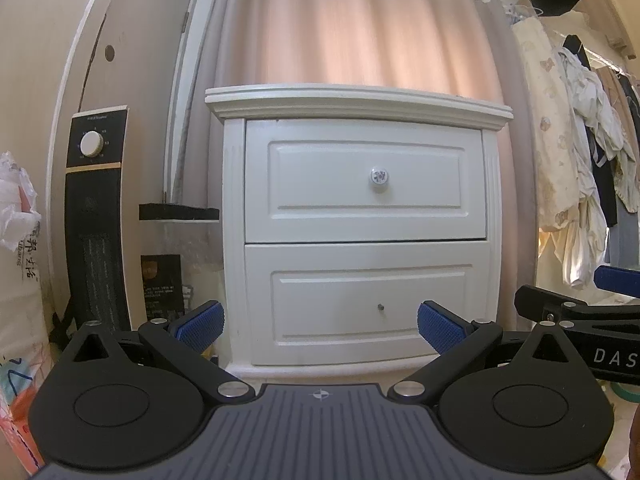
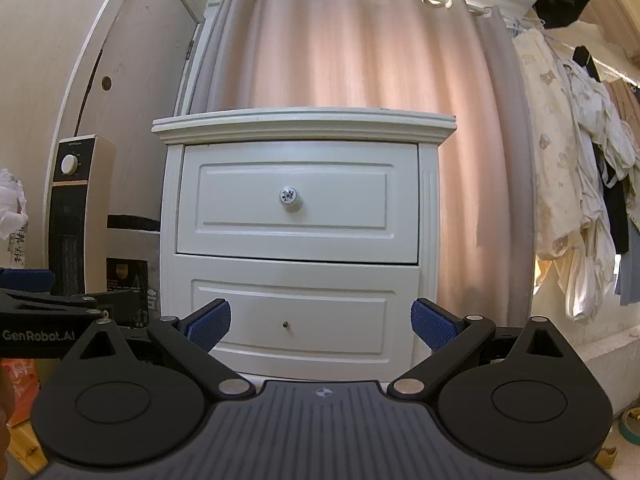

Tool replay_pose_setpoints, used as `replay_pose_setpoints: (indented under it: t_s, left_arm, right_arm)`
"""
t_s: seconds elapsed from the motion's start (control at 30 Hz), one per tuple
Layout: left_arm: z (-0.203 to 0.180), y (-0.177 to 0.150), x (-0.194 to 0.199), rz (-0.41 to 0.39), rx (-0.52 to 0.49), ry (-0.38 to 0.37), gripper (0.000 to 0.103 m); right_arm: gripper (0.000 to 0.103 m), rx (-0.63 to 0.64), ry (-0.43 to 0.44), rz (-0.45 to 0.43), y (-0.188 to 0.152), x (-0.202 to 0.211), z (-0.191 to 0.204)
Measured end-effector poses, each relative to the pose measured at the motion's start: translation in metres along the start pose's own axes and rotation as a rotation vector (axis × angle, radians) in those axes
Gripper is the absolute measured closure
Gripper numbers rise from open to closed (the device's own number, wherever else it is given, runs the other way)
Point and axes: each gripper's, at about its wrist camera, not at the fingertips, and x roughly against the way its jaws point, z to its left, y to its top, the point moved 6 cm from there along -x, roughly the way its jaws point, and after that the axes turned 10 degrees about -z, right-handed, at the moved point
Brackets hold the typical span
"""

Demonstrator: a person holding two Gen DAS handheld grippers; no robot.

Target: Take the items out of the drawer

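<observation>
A white two-drawer nightstand (image 1: 356, 224) stands against a pink curtain (image 1: 352, 32), and both of its drawers are shut, so the items to be taken are hidden — nothing of them shows in either view. The left gripper (image 1: 320, 324) and the right gripper (image 2: 320, 324) both hang well short of the cabinet, side by side, each with its blue-padded fingers (image 1: 202, 322) spread wide apart and holding nothing. The top drawer (image 1: 364, 180) carries a round patterned knob (image 1: 378, 177) at its centre; the bottom drawer (image 1: 368, 304) shows only a small bare stud (image 1: 381, 307) where a knob would sit, which would likely be hard to pinch. The step in hand looks like opening a drawer, and the top one is the better bet. To do it well, bring one gripper level with the knob, square to the drawer front, so the fingers pass either side of it, close firmly behind its head, and pull straight out rather than at an angle — a skewed pull could jam the drawer. Keep the other gripper clear and ready to reach inside. A tower heater (image 1: 96, 220) stands left of the cabinet and hanging clothes (image 1: 580, 160) to the right, both well apart from the work.
</observation>
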Motion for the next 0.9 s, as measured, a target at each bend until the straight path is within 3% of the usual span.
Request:
replay_pose_setpoints:
  t_s: [0.9]
  left_arm:
    - [0.0019, -0.0089, -0.0093, 0.02, 0.016, -0.007, 0.0]
  right_arm:
    - [0.0, -0.009, -0.007, 0.02, -0.0097, -0.0059, 0.0003]
